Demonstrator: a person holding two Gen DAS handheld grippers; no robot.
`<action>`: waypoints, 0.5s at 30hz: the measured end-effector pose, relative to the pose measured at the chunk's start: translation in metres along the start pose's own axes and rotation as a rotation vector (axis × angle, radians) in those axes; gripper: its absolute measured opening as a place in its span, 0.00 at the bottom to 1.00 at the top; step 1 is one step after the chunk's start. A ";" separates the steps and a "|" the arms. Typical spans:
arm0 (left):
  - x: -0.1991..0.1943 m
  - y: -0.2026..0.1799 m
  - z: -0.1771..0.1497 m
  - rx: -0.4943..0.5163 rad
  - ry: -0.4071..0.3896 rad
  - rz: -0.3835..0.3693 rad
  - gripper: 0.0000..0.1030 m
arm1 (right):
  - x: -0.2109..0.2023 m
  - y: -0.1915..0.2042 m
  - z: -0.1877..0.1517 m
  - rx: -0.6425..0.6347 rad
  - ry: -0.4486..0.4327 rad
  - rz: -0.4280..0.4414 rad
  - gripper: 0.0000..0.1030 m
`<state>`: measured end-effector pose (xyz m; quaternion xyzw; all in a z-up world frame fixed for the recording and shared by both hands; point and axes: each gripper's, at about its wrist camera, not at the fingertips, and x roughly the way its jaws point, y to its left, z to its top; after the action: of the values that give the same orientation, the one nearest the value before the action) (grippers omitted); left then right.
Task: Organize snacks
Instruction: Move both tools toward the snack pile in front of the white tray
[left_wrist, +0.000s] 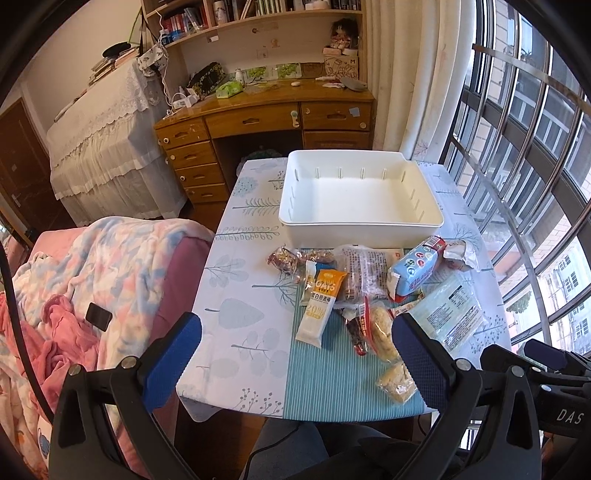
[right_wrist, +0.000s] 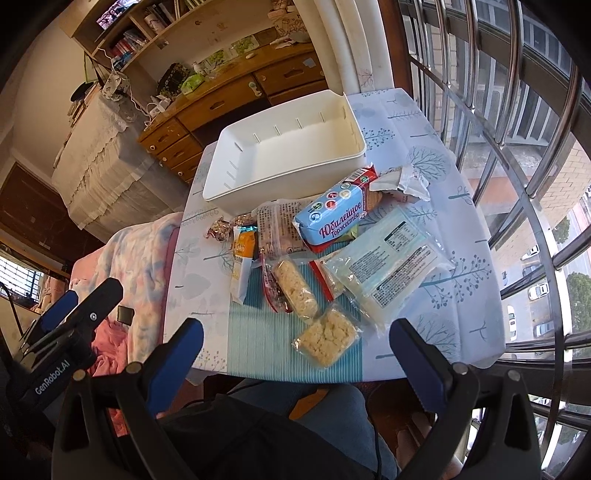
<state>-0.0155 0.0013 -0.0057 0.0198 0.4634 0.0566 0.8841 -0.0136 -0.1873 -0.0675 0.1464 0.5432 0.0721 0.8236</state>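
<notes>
- Left hand-held gripper (left_wrist: 295, 354), black frame with blue fingers (left_wrist: 173, 350), spread wide and holding nothing; it hangs over the near edge of the worktop (left_wrist: 236, 314), a small table under a white cloth printed with pale blue trees and leaves
- Just left of the worktop, a bed (left_wrist: 92, 288) heaped with a pink, blue and white blanket; a small dark device (left_wrist: 98, 316) lies on it
- On the worktop's left part of the pile, a small crinkled reddish sweet wrapper (right_wrist: 218, 232); beside it a long orange and white oat bar packet (left_wrist: 319, 306), lengthwise toward the viewer
- Behind the pile, an empty white rectangular plastic bin (left_wrist: 360, 195) with slotted walls; well beyond it a wooden desk with drawers (left_wrist: 258, 122)
- Middle: clear-wrapped pale rice cracker stick (right_wrist: 297, 291) and a square one (right_wrist: 327, 339) on a teal striped mat (right_wrist: 266, 343)
- Toward the right, a blue and red biscuit pack (right_wrist: 340, 218) leaning on other packets; a flat clear packet with a printed label (right_wrist: 391, 266) beside it
- Right hand-held gripper (right_wrist: 295, 354), also spread apart and empty, above the near edge
</notes>
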 end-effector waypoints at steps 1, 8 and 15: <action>0.003 0.001 0.001 -0.003 0.007 0.000 0.99 | 0.002 -0.001 0.000 0.007 0.005 0.001 0.98; 0.040 0.021 0.009 -0.072 0.116 -0.038 0.99 | 0.018 -0.013 0.006 0.111 0.063 -0.018 0.98; 0.083 0.034 0.018 -0.081 0.220 -0.089 1.00 | 0.038 -0.019 0.009 0.207 0.131 -0.041 0.98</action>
<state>0.0432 0.0454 -0.0608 -0.0428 0.5556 0.0379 0.8295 0.0096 -0.1959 -0.1036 0.2145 0.6034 0.0084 0.7680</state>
